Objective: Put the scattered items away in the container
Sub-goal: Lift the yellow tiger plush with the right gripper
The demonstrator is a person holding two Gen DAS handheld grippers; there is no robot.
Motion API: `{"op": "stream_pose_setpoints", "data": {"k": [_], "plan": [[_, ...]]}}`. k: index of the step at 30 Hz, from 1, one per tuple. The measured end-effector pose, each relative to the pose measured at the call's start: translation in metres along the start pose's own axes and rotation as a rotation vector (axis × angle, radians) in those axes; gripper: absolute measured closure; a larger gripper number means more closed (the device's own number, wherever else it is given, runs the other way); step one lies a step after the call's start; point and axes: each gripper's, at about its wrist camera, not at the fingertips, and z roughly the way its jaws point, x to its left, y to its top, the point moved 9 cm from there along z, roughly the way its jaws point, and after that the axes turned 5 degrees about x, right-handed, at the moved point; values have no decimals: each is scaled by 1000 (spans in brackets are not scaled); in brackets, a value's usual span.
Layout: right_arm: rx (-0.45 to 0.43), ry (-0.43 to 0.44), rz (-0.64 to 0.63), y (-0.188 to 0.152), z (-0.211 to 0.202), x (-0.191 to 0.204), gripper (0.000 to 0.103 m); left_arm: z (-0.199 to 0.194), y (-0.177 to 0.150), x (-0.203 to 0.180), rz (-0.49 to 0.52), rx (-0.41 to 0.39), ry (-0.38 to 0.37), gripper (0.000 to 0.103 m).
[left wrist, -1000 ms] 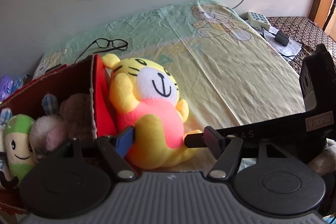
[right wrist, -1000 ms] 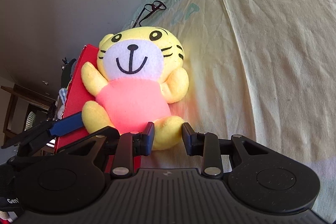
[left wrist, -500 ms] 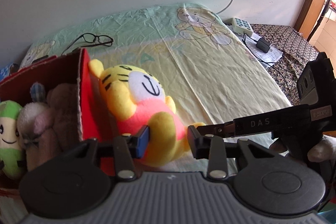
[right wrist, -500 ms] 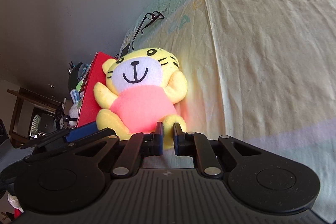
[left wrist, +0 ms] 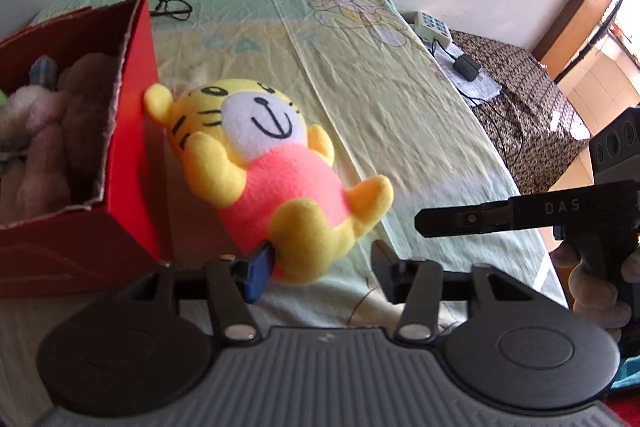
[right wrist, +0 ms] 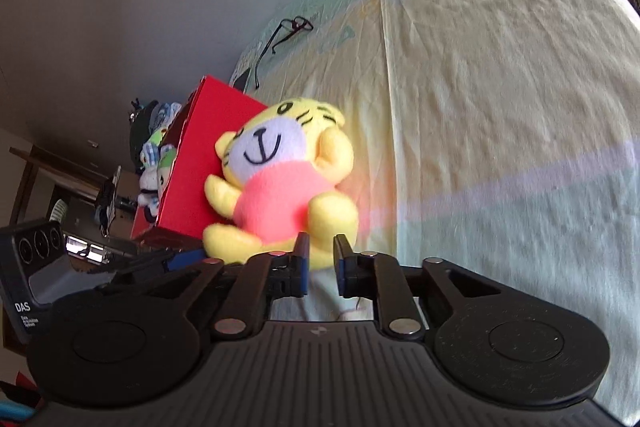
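The yellow tiger plush (left wrist: 276, 175) in its pink shirt lay on its back on the pale yellow bedsheet (left wrist: 400, 115), its head leaning against the right outer wall of the red cardboard box (left wrist: 132, 131) — outside it, feet toward the near edge of the bed. Inside the box sat other soft toys (left wrist: 60, 115), pale pink and brown ones showing from the left wrist view.

The left gripper (left wrist: 320, 267) stood at the plush's feet, its jaws having just opened again to a moderate spread. The left, blue-padded finger touched the underside of the near foot, while the right finger stood clear of it over bare sheet, so nothing was pinched.

The right gripper (right wrist: 320, 263) came in from the right, held by a hand (left wrist: 592, 279) at the near right. Its jaws had just parted slightly to a narrow gap, empty, just short of the plush's foot.

A pair of glasses (left wrist: 172, 5) lay on the far side of the sheet, beyond the box.
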Motion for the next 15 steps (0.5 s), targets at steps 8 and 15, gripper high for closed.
{"op": "stream_pose_setpoints", "data": {"k": [8, 15], "plan": [[46, -11, -3, 30, 53, -7, 48, 24, -3, 17, -124, 40, 6, 22], [117, 58, 33, 32, 77, -5, 47, 42, 6, 24, -160, 50, 44, 18]]}}
